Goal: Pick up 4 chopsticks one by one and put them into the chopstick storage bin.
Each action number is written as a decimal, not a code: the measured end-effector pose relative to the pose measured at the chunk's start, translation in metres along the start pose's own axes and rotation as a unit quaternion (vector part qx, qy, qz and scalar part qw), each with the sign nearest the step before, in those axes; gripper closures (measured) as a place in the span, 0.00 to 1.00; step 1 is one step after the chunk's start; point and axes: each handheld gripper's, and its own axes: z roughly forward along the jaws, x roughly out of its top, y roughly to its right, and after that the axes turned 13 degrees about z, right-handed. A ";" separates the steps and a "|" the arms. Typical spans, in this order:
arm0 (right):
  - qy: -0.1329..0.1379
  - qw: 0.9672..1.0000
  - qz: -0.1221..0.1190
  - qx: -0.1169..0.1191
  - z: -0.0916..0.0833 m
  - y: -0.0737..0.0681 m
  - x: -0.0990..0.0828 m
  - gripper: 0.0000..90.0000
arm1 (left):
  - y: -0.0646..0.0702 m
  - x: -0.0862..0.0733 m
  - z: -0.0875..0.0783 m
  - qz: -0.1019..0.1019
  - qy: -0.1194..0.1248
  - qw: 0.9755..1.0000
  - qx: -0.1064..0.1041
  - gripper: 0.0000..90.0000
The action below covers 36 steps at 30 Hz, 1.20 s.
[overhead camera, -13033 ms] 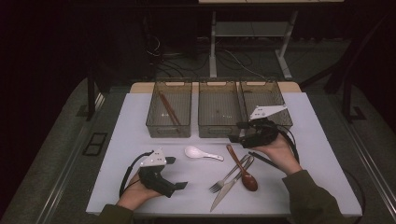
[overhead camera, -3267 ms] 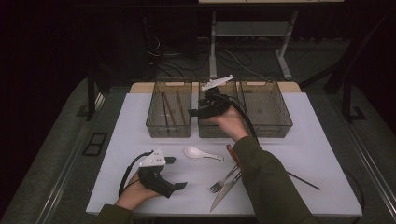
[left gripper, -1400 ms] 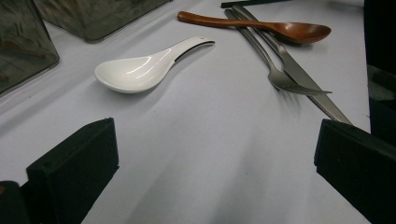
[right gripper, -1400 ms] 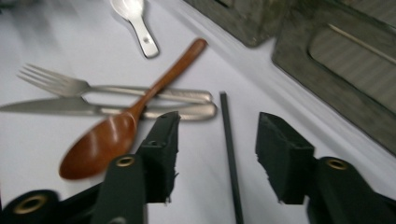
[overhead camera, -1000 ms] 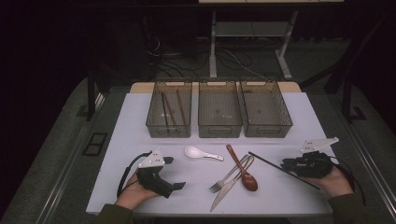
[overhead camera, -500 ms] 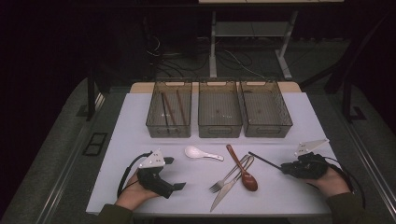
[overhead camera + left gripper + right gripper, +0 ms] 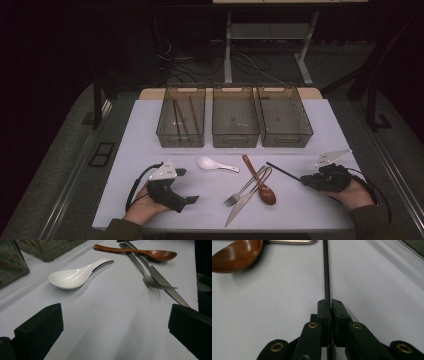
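**Right gripper clamps a black chopstick at the table's right edge**

The right gripper's (image 7: 329,305) jaws stand pressed together on a thin black chopstick (image 7: 326,272); they have just been closing, and the stick sits between the pads. In the right gripper view the chopstick runs straight ahead from the jaw tips across the white table (image 7: 274,305), its far end reaching toward the top of the picture, with the bowl of a brown wooden spoon (image 7: 235,256) off to the upper left. In the high view the right gripper (image 7: 306,180) lies low over the table near its right front corner, cradled in the person's right hand (image 7: 350,192), and the chopstick (image 7: 284,171) slants up and to the left from it, ending near the spoon's handle but apart from it.

The left gripper (image 7: 189,201) rests at the table's left front in the left hand (image 7: 145,209), its jaws wide apart with nothing between them. The left gripper view looks across bare table at a white ceramic spoon (image 7: 75,276), and beyond it at the wooden spoon, a metal fork (image 7: 147,277) and a knife (image 7: 170,291) lying side by side.

At the back of the table three clear bins stand in a row. The left bin (image 7: 181,137) holds two brown chopsticks (image 7: 182,114); the middle bin (image 7: 235,137) and the right bin (image 7: 287,137) hold no cutlery that can be made out.
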 end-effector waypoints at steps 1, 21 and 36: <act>0.000 1.000 0.001 0.002 0.000 0.001 0.000 0.96 | 0.000 0.000 0.000 0.000 0.001 1.000 0.000 0.00; 0.016 1.000 0.011 0.016 -0.006 0.003 0.001 0.96 | 0.000 0.000 0.000 0.001 -0.001 1.000 0.000 0.00; 0.047 0.998 0.009 0.031 -0.016 -0.001 0.005 0.96 | 0.000 0.000 0.000 0.001 -0.001 1.000 0.000 0.00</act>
